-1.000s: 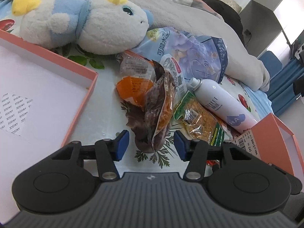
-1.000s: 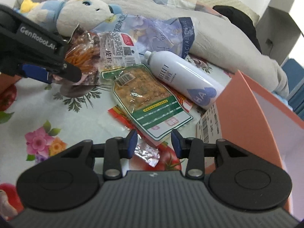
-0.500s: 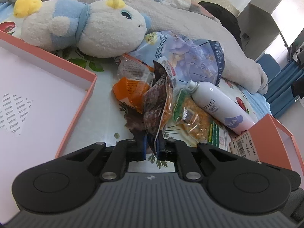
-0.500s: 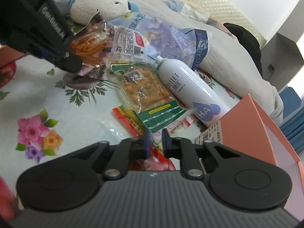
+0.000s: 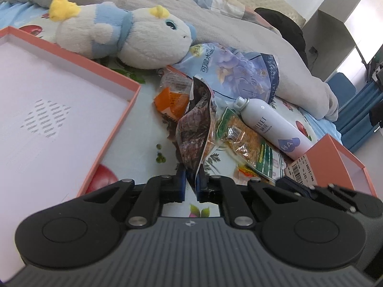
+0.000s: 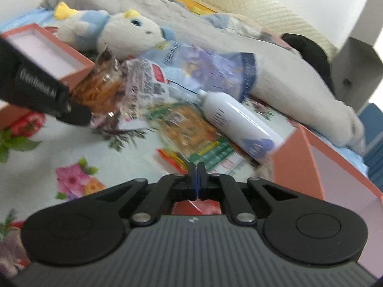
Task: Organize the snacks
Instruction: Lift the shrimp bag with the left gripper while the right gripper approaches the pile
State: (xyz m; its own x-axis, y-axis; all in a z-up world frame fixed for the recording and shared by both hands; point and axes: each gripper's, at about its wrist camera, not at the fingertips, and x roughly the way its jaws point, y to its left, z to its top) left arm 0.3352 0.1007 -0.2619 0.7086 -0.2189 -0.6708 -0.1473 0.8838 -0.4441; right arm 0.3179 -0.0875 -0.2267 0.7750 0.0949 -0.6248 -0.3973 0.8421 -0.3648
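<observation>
**Inspector:** Since a second ago both of your grippers have closed. The left gripper (image 5: 190,181) stood wide around the brown snack packet (image 5: 194,129); its fingers now pinch that packet's lower edge, and the packet stands up off the bed sheet (image 5: 143,148). The right gripper (image 6: 196,183) was open over the green-and-orange snack packet (image 6: 191,131); its fingers are now pressed together at that packet's near corner. The blur in the right wrist view stops me saying the foil is truly caught.

**Operator:** So what counts as done?

**Inspector:** Working left to right: the pink box (image 5: 112,124) on your left holds nothing that I can see. Beside it your brown packet is gripped but not yet over the box. The orange snack packet (image 5: 171,100) lies behind it, untouched. The blue pouch (image 5: 239,76) sits by the plush toy (image 5: 134,40). The green-and-orange packet, with a red wrapper (image 6: 171,156) at its near end, lies against the white spray bottle (image 5: 273,124). The second pink box (image 5: 335,155) is far right.

**Operator:** Your verdict?

**Inspector:** Early stage, in my judgement. No snack is put away; you have one firm pick, one probable, and the remainder still heaped on the bed.
</observation>
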